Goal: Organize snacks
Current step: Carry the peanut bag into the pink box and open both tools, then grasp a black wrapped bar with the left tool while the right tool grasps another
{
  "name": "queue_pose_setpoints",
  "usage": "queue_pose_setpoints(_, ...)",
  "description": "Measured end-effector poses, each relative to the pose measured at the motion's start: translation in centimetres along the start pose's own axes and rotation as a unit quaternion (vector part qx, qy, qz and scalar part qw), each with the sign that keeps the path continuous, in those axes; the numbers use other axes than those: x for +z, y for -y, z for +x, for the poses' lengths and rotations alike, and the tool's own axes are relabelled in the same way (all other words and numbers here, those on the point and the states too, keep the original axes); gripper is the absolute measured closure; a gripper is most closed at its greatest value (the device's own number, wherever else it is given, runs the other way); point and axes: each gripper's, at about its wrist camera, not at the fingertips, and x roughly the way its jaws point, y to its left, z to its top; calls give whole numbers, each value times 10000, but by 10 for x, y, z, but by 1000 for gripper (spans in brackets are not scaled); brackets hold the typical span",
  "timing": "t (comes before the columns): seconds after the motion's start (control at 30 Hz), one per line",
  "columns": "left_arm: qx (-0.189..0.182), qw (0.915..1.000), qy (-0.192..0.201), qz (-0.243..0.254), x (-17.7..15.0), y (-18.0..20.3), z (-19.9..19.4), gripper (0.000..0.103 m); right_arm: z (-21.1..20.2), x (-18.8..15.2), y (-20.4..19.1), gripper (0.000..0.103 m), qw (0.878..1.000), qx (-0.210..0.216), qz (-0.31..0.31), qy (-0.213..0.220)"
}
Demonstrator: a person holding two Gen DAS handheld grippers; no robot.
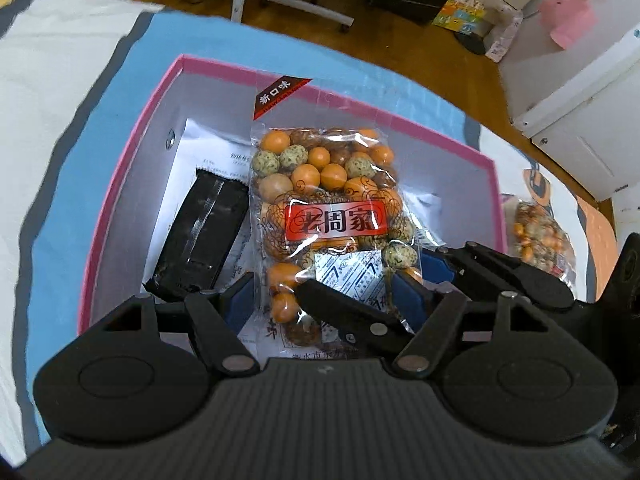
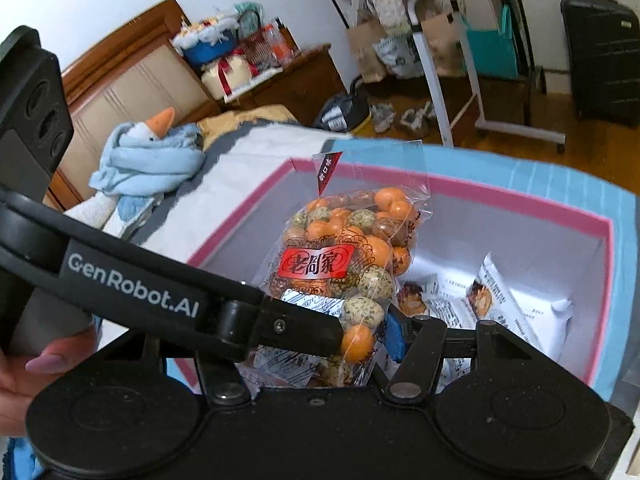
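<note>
Both my left gripper (image 1: pixel 324 292) and right gripper (image 2: pixel 364 332) clamp the clear nut bag (image 1: pixel 324 200), red label "老周家", held over the pink-rimmed box (image 1: pixel 132 128). Only my left view shows a black packet (image 1: pixel 200 240) inside; only my right reads "GenRobot.AI" on the other gripper's arm.

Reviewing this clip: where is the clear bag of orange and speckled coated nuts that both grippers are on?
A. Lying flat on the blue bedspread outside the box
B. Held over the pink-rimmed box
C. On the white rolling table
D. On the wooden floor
B: the bag of coated nuts sits between the left gripper and right gripper, above the pink-rimmed box.
</note>
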Motion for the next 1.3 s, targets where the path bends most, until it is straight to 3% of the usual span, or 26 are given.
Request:
queue_pose_setpoints(0.1,-22,9999,77,-133,-3,-8,5,30,9,3,0,32,9997,-10,-13,-240)
queue_pose_setpoints(0.23,680,9955,638,145,-10,1,-9,30,2,2,-10,29,9978,-316,-475,-334)
queue_pose_setpoints(0.3,811,9924,846,363,-16,10,-20,30,-16,1,-14,29,9972,-330,-636,-204)
queue_pose_setpoints(0.57,653,9815,1323,1219,-59,69,-60,29,-125,-3,0,27,9949,-326,-880,380)
queue_pose_setpoints(0.67,607,9784,1245,1538,-78,98,-61,29,-159,-10,21,27,9966,-311,-645,404)
queue_pose_setpoints(0.83,-445,9819,1006,1541,-96,134,-57,29,-191,-30,53,26,9975,-555,-218,382)
queue_pose_setpoints(0.9,-595,9810,928,1599,-101,148,-53,29,-200,-38,63,26,9964,-723,-122,424)
queue_pose_setpoints(1.03,-566,9748,1068,1873,-115,177,-47,29,-213,-50,80,26,9952,-863,91,444)
queue_pose_setpoints(1.13,-279,9676,1153,2230,-135,202,-36,29,-219,-58,90,26,9945,-923,194,445)
queue_pose_setpoints(1.2,-205,9640,1068,2426,-146,212,-25,29,-220,-63,96,26,9947,-903,276,409)
queue_pose_setpoints(1.3,-182,9656,817,2461,-154,223,-4,32,-218,-69,102,26,9945,-895,405,371)
